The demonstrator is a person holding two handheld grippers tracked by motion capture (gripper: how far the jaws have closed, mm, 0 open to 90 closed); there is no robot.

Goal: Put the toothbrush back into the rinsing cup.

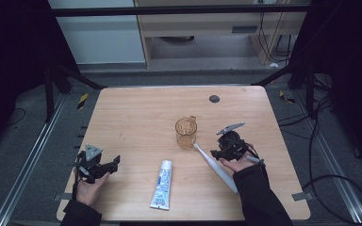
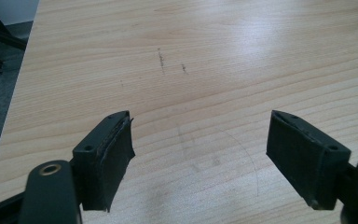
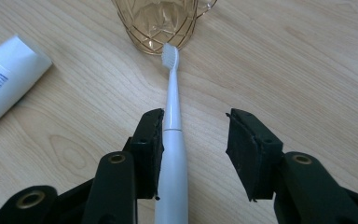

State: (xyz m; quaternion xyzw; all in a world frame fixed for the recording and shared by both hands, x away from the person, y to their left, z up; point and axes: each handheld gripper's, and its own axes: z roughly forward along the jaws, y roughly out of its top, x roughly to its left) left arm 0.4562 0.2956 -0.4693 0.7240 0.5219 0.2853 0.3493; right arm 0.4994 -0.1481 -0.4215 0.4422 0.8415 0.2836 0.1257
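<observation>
Right hand-held gripper (image 3: 195, 154) open, toothbrush (image 3: 171, 140) between jaws

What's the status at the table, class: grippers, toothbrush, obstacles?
Left gripper open, empty. Right gripper open astride the toothbrush, which lies flat, no squeeze. Bristles beside the amber cup. Toothpaste tube lies apart, not blocking.
</observation>
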